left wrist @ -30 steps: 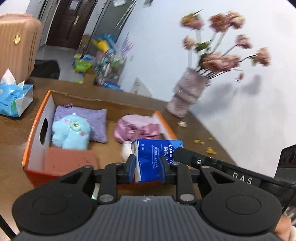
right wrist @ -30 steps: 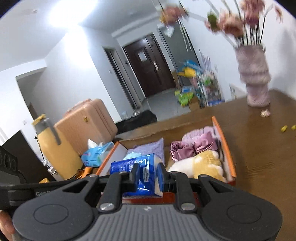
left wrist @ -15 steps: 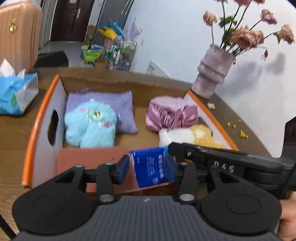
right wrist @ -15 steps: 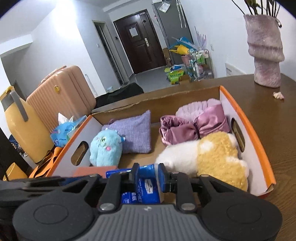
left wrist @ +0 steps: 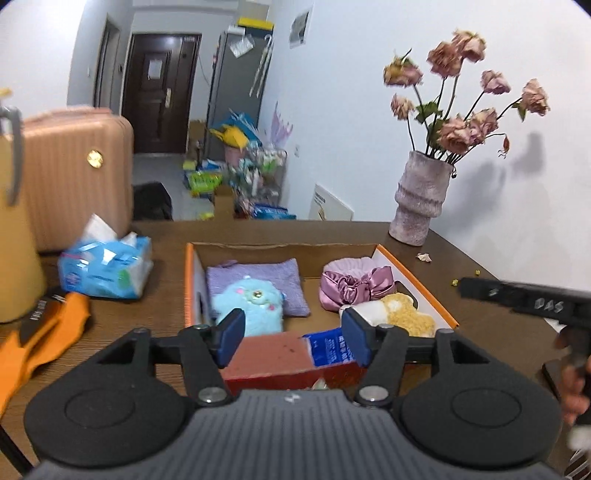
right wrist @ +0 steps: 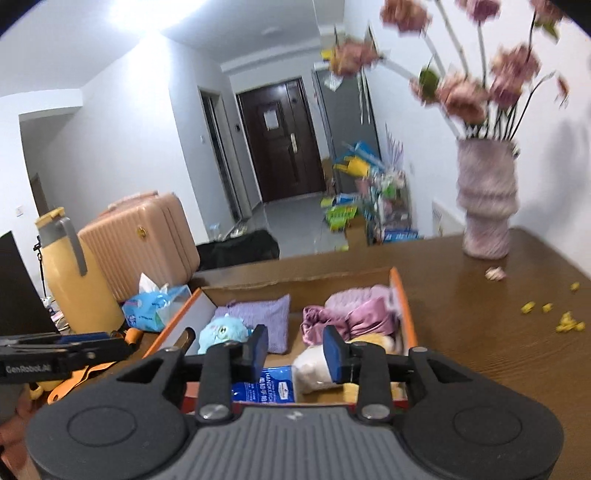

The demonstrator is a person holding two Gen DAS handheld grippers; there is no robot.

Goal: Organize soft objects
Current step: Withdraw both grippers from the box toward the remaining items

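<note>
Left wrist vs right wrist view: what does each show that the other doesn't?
Left wrist only: the right gripper at the frame's right edge, blurred. Right wrist only: the yellow crumbs scattered on the table, and the left gripper at the left edge. Both: the orange-rimmed box holding the blue plush and the blue tissue pack, each view's own jaws open and having just been opening, empty, plus the vase.

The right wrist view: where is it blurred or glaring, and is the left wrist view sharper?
Right wrist view: flowers and vase smeared, ceiling light glaring. Left wrist view: box contents fairly sharp, right claw at the edge blurred, flowers cast wall shadows.
</note>
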